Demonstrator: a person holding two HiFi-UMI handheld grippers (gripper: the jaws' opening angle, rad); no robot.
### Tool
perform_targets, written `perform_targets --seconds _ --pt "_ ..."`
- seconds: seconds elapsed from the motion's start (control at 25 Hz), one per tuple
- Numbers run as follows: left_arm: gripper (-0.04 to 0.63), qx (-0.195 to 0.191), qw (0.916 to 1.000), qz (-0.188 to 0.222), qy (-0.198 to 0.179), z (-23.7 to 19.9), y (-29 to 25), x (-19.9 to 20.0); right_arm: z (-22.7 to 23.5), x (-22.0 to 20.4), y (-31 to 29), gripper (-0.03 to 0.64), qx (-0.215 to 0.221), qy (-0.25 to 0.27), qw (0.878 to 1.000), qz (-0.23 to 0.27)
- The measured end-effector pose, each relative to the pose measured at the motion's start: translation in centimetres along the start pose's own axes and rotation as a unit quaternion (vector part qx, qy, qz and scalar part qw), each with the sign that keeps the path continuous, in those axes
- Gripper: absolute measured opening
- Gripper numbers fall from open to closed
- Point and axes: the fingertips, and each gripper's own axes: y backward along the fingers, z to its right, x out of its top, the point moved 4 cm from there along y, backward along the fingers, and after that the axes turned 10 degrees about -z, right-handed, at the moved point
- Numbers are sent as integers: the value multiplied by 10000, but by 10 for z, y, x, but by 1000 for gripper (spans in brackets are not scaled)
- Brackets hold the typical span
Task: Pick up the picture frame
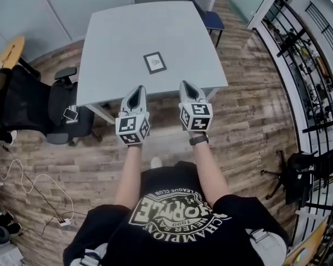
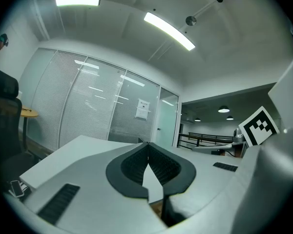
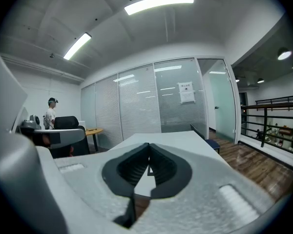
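The picture frame (image 1: 155, 62), small with a dark border, lies flat on the grey table (image 1: 116, 43), a little right of the middle and towards the near edge. My left gripper (image 1: 136, 89) and right gripper (image 1: 187, 85) are held side by side over the floor, just short of the table's near edge. Both point at the table and the frame lies beyond and between them. In the left gripper view the left gripper (image 2: 147, 144) has its dark pads pressed together with nothing between them. The right gripper (image 3: 148, 145) looks the same in its own view.
Black office chairs (image 1: 39, 107) stand left of the table and a blue chair (image 1: 211, 20) at its far right corner. A black railing (image 1: 311, 65) runs along the right, with another black chair (image 1: 305, 173) near it. A cable (image 1: 33, 187) lies on the wood floor. A person (image 3: 51, 112) stands far off.
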Motion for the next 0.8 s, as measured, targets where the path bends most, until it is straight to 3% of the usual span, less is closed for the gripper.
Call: perform_targets --seconds 0.16,0.36,0.6,0.8 --pt "5 181 9997 93 140 -23 0 -6 -30 -4 -14 -2 153 208 9996 -106" --pt "5 34 9995 90 309 -33 -24 -13 -34 -7 -40 -2 274 386 9986 -246" --pt "5 347 9988 20 356 -49 -70 -8 -6 9 -89 -2 492 295 9982 -201" --pt "5 568 9980 36 265 -63 -135 21 24 51 -155 -2 790 266 9965 -35"
